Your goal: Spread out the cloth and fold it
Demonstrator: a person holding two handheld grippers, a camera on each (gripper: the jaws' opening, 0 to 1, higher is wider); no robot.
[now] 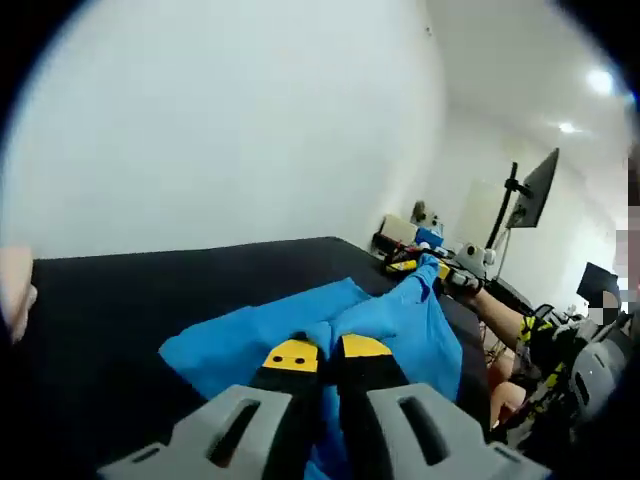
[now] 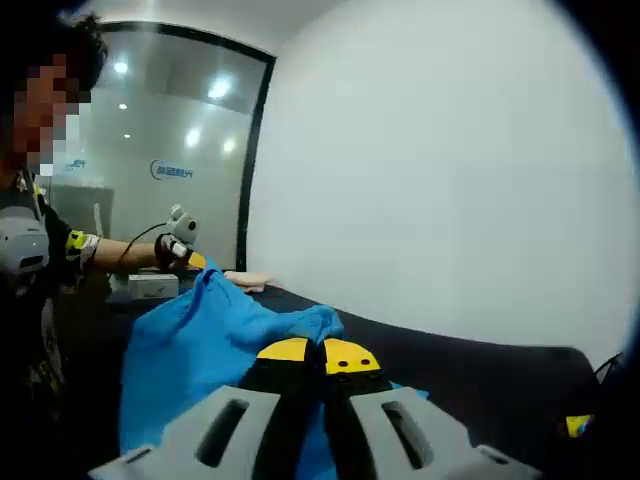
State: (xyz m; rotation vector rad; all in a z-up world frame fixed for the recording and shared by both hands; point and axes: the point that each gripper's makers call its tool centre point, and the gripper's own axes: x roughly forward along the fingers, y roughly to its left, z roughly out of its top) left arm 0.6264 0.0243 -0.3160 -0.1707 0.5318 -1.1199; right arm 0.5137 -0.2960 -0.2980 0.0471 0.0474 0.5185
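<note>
- Two tongs, each clamped on the blue cloth: left tongs (image 1: pixel 328 352) with jaws pressed together on a pinched edge, right tongs (image 2: pixel 322 355) likewise narrow on another edge.
- Blue cloth (image 1: pixel 300 325), held up and stretched between both tongs, its lower part draped onto the black counter (image 1: pixel 120 310).
- Step judged: spreading out, not yet complete; cloth is rumpled, not flat.
- Next move judged: tongs to be drawn apart and lowered so the cloth is laid flat on the counter.
- Person's arm (image 2: pixel 115 252), extended nearly level toward the raised corner.
</note>
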